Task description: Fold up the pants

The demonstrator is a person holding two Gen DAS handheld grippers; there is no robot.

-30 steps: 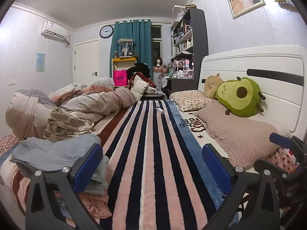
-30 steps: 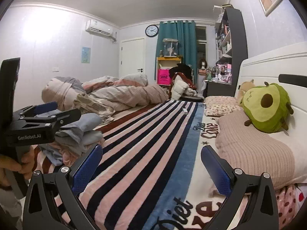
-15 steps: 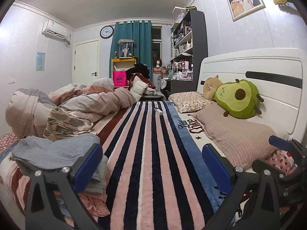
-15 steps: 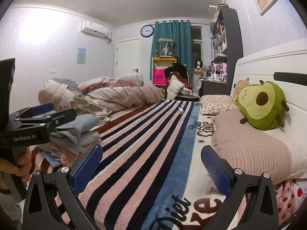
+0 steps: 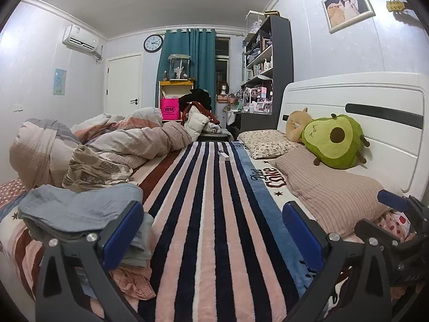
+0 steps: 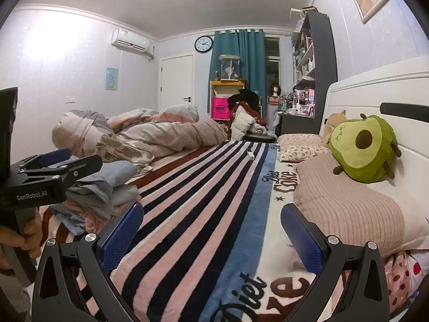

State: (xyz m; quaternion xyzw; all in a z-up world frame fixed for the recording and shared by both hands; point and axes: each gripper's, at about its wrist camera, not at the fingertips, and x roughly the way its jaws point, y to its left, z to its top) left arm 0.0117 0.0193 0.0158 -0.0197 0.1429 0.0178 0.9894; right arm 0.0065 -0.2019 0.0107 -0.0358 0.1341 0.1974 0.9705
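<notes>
Bedroom scene, with a striped blanket (image 5: 214, 214) in navy, pink and white running up the middle of both views across the bed toward a teal curtain (image 5: 198, 61) and a wall clock (image 5: 153, 43) at upper centre. White headboard (image 5: 362, 123) along the right edge, fronted by a green avocado plush (image 5: 333, 141) resting on a ribbed beige pillow (image 5: 329, 187). Small white box (image 5: 223, 155) lying alone on the stripes at mid-frame. Crumpled duvet (image 5: 107, 142) heaped at centre left.

Pile of clothes (image 5: 80, 209) at lower left of the left wrist view, grey-blue folded pants uppermost, pinkish fabric underneath; same pile (image 6: 102, 185) at centre left of the right wrist view, partly behind the other tool.

Left gripper (image 5: 213, 237) at the bottom of its own view, blue pads wide apart, nothing between them, the left pad overlapping the edge of the pile in the picture; contact not clear. Seen again at the left edge of the right wrist view (image 6: 57, 161), held by a hand (image 6: 24, 237) at lower left.

Right gripper (image 6: 211, 237) likewise spread wide and empty, above the blanket, its tip also poking in at the lower right of the left wrist view.
</notes>
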